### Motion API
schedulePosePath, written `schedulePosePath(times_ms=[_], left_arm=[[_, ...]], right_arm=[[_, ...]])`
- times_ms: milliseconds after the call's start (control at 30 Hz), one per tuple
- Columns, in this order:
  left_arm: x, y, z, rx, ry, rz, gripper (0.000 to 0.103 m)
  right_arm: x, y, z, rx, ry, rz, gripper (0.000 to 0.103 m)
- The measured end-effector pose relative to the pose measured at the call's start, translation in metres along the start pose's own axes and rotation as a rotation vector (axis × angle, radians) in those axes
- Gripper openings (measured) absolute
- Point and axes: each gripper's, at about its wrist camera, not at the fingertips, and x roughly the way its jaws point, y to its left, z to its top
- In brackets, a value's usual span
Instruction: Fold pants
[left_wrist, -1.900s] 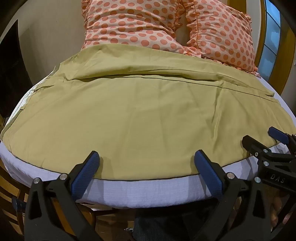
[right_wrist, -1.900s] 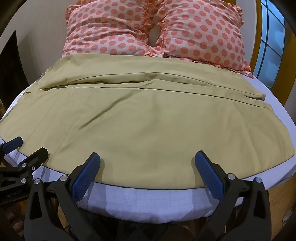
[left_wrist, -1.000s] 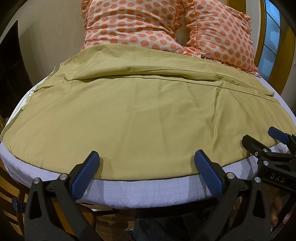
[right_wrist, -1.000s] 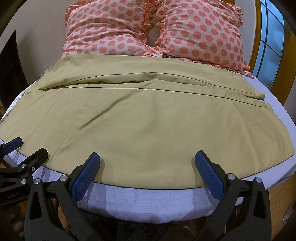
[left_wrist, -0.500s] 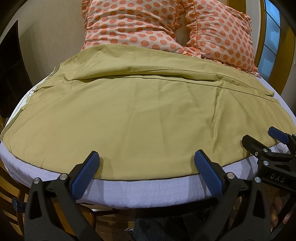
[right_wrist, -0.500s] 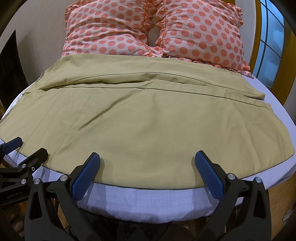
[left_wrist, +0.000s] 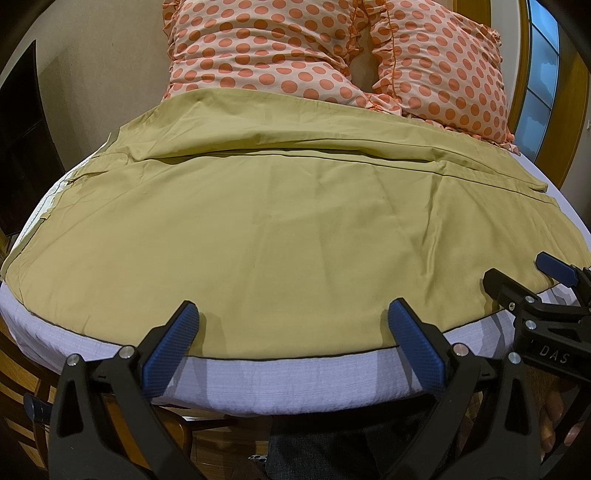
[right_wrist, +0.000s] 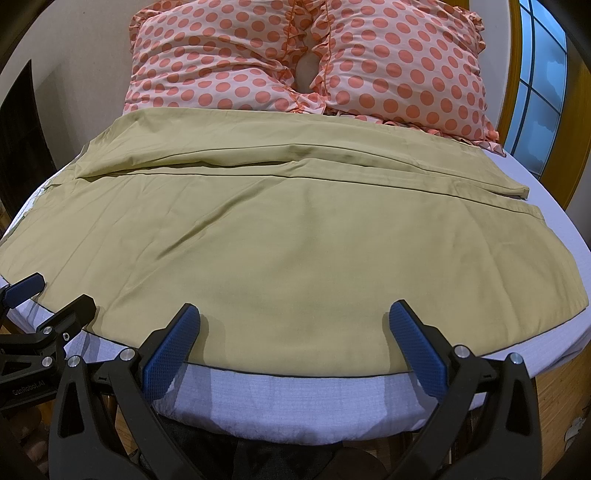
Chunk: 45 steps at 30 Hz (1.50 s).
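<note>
Olive-yellow pants (left_wrist: 280, 229) lie spread flat across the bed, one leg nearer me and the other folded behind it; they also fill the right wrist view (right_wrist: 295, 240). My left gripper (left_wrist: 291, 325) is open and empty, hovering at the pants' near edge. My right gripper (right_wrist: 293, 325) is open and empty at the same edge, further right. The right gripper shows at the right of the left wrist view (left_wrist: 524, 284); the left gripper shows at the left of the right wrist view (right_wrist: 48, 299).
The bed has a pale lilac sheet (left_wrist: 295, 384) whose front edge drops off just below the grippers. Two pink polka-dot pillows (right_wrist: 236, 62) (right_wrist: 413, 70) lean at the back. A window (right_wrist: 535, 92) is on the right, a wall on the left.
</note>
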Motion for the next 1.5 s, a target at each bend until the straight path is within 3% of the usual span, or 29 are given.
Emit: schedulePosePath(times_ms=[1200,1400,1500], left_arm=[[-0.001,0.001,0.006,0.009,0.027,-0.008,0.101],[0.000,0.000,0.003,0.023,0.008,-0.011,0.101],[0.000,0.005,0.012,0.016,0.029,-0.019,0.101]], right_arm=[[0.000,-0.001,0.004,-0.012,0.026,0.007,0.102],[0.000,-0.005,0.000,-0.054,-0.025,0.050,0.102],[0.003,-0.022,0.021,-0.029,0.034,0.059,0.102]])
